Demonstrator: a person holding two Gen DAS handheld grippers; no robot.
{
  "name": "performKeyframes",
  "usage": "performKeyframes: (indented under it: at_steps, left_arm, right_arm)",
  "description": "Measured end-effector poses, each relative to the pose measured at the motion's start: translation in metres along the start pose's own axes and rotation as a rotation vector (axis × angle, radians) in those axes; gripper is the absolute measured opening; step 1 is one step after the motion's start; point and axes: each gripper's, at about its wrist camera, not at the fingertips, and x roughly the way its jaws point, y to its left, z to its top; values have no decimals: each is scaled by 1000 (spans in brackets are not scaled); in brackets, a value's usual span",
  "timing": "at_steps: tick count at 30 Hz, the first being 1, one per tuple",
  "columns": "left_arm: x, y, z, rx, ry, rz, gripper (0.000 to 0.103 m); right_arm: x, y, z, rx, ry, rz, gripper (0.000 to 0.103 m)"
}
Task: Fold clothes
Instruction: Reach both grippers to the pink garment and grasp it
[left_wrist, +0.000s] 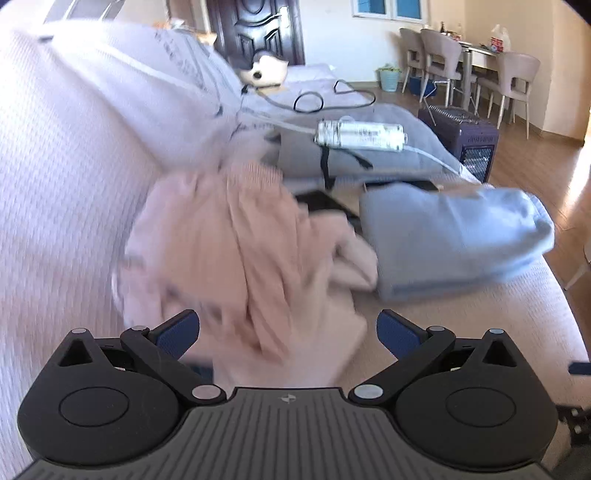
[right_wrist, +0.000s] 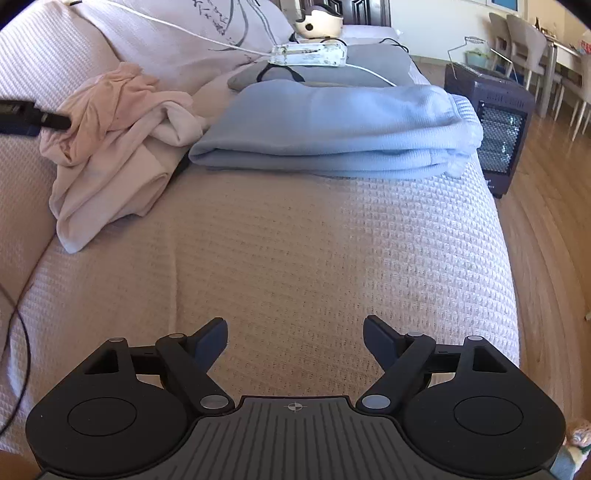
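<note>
A crumpled pink garment (left_wrist: 251, 258) lies on the sofa seat against the backrest; the right wrist view shows it at the left (right_wrist: 114, 147). My left gripper (left_wrist: 288, 332) is open, its fingers standing either side of the pink cloth just above it; its tip shows in the right wrist view (right_wrist: 55, 120) touching the pile's upper left. A folded light-blue garment (left_wrist: 450, 236) lies to the right of the pink one, also in the right wrist view (right_wrist: 332, 129). My right gripper (right_wrist: 295, 338) is open and empty over the bare seat cover.
The sofa's waffle cover (right_wrist: 295, 240) spreads ahead. Behind the clothes are a grey cushion (right_wrist: 332, 70), a white power strip with cables (right_wrist: 310, 55) and a printed pillow (right_wrist: 207, 33). A dark heater (right_wrist: 495, 125) stands on the wooden floor at the right, dining chairs (left_wrist: 443, 62) beyond.
</note>
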Motion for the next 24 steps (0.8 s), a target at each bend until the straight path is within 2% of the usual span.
performKeyframes:
  at_steps: [5,8,10,11,14,15,17,20,24]
  left_arm:
    - [31,-6,35,97,-6,38,103]
    - [49,-8,47,120,-4,54,96]
    - [63,-8,52,126,9,63,76]
    - [68,-7,53,125,19,70,71]
    - [80,-2,51,119,27,90,49]
    - [79,1,50,97,19,76,33]
    - [73,6,48,53,4,29,21]
    - [54,3,44,45,-20,-37,11]
    - [2,-21,40,57,-65,-257,5]
  right_arm:
    - [0,-1,2,9,-4,-2,83]
    - [0,-3,2,21,-6,-2,83]
    - [1,-5,3,32,-5,-3,83]
    - [2,-6,4,37,-4,-3,83]
    - [3,-6,5,40,-2,0,83]
    - [4,-6,5,39,-1,0,83]
    - [4,-5,4,37,-1,0,83]
    - [1,-6,5,42,-11,1,83]
    - [-7,-11,7,68,-43,2,83]
